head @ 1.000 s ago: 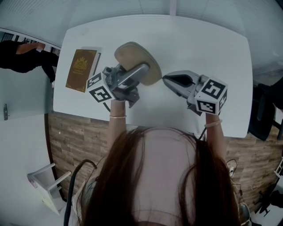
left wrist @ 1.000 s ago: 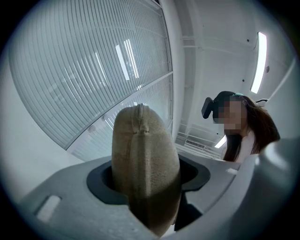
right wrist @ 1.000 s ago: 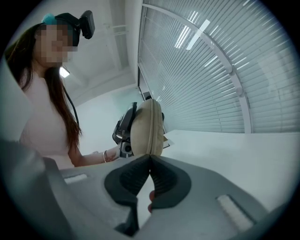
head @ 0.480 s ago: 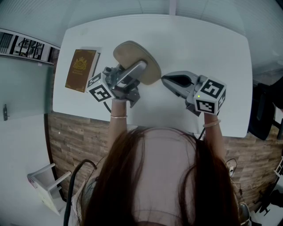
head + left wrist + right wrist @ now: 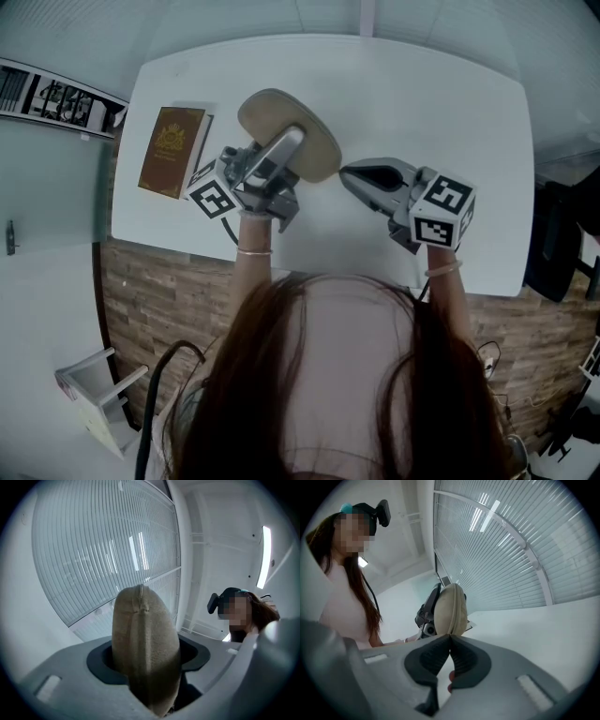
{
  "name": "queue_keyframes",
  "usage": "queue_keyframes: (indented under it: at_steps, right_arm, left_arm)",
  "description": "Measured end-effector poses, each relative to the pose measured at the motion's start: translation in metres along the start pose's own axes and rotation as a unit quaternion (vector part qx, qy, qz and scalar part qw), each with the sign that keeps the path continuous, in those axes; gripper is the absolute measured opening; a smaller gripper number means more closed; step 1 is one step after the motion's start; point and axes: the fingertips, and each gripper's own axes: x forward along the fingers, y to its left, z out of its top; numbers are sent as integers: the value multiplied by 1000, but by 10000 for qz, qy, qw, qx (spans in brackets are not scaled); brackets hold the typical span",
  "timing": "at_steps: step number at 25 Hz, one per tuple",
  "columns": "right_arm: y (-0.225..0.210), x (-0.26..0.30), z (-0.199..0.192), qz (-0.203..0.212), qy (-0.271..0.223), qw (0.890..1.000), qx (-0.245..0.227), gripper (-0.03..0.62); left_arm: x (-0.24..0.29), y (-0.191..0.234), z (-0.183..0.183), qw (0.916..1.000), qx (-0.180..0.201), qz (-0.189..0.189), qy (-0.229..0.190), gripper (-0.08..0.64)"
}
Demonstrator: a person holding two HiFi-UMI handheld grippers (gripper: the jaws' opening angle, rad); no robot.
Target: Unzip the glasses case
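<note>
Tan and grainy, the case is pinched between the jaws of the left tool, which are clamped across its flat sides so that most of its oval body stands out beyond the jaw tips, raised above the bench near the far left of its middle. In the left gripper view the case is seen edge-on, filling the gap between the dark pads, with a seam running up its narrow edge. The right tool is held just beside the case's right end; its jaws are pressed together with nothing seen between them, and the case is seen just beyond their tips, its edge line appearing closed. A brown booklet with a gold emblem is laid flat on the white bench, to the left of the case. Pale horizontal blinds are seen behind.
</note>
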Motion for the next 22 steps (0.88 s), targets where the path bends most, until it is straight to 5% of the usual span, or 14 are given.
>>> queue_keyframes:
  at_steps: [22]
  right_arm:
    - [5,5,-7,45,4,10000,87,3]
  left_arm:
    - [1,6,3,9948,-774,18,-668,293]
